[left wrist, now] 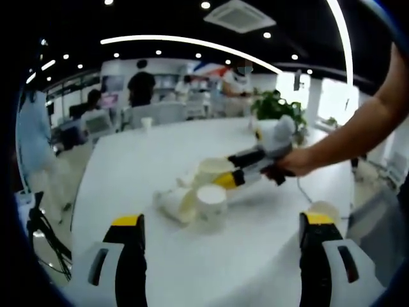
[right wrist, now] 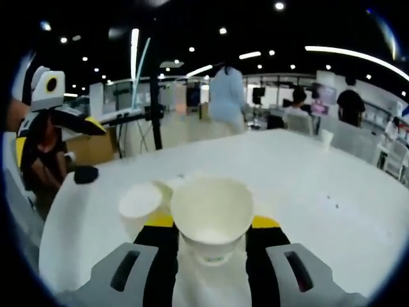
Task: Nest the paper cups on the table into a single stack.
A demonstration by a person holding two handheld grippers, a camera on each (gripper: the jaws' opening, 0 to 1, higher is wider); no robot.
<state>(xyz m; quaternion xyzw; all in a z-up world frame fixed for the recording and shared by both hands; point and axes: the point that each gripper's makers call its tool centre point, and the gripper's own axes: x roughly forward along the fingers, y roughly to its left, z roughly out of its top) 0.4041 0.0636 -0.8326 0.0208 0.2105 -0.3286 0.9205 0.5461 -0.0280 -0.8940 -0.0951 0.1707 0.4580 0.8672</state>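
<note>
Several white paper cups cluster mid-table in the left gripper view: one lies on its side point(left wrist: 174, 204), and one stands upright point(left wrist: 211, 198). A third cup point(left wrist: 214, 167) sits in the jaws of my right gripper point(left wrist: 225, 179), which a hand brings in from the right. My left gripper point(left wrist: 221, 220) is open, its jaws wide apart on the near side of the cluster. In the right gripper view my right gripper point(right wrist: 212, 222) is shut on a cup point(right wrist: 211, 208) with its mouth facing the camera. Another cup point(right wrist: 140, 204) stands just left of it. The left gripper point(right wrist: 77, 121) shows at the upper left.
A further cup point(left wrist: 323, 210) stands by my left gripper's right jaw. A lone cup point(left wrist: 146, 123) point(right wrist: 326, 137) stands far off on the round white table point(left wrist: 128, 166). A small black object point(right wrist: 85, 174) lies near the table edge. People and desks fill the background.
</note>
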